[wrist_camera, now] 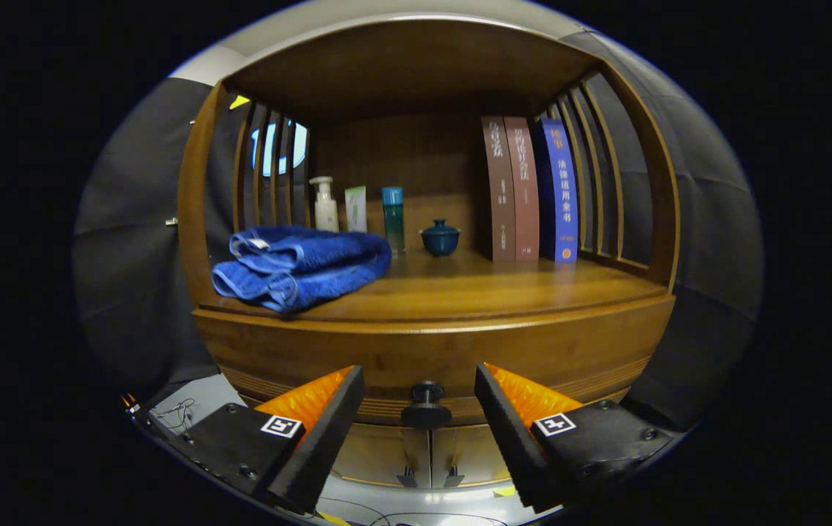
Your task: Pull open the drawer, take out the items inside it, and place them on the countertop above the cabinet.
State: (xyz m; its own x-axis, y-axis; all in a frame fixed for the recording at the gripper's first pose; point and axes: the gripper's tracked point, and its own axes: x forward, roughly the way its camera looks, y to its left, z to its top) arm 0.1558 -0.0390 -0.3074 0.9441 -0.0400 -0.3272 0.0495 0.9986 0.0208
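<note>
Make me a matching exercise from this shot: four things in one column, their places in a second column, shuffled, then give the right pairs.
Things:
1. blue towel
2. drawer knob
3. three books
4. lidded blue cup

Places:
A. standing upright at the countertop's right end
B. between the open fingers of the gripper
C. folded at the countertop's front left
D. toward the back, just left of the books

Pairs: 1-C, 2-B, 3-A, 4-D

Folded blue terry towel (302, 267) on wooden countertop (474, 291), bottles (357, 209) behind it, upright hardcover books (529, 190) right, round dark drawer knob (426, 406) between parted gripper (417, 418) fingers.
</note>
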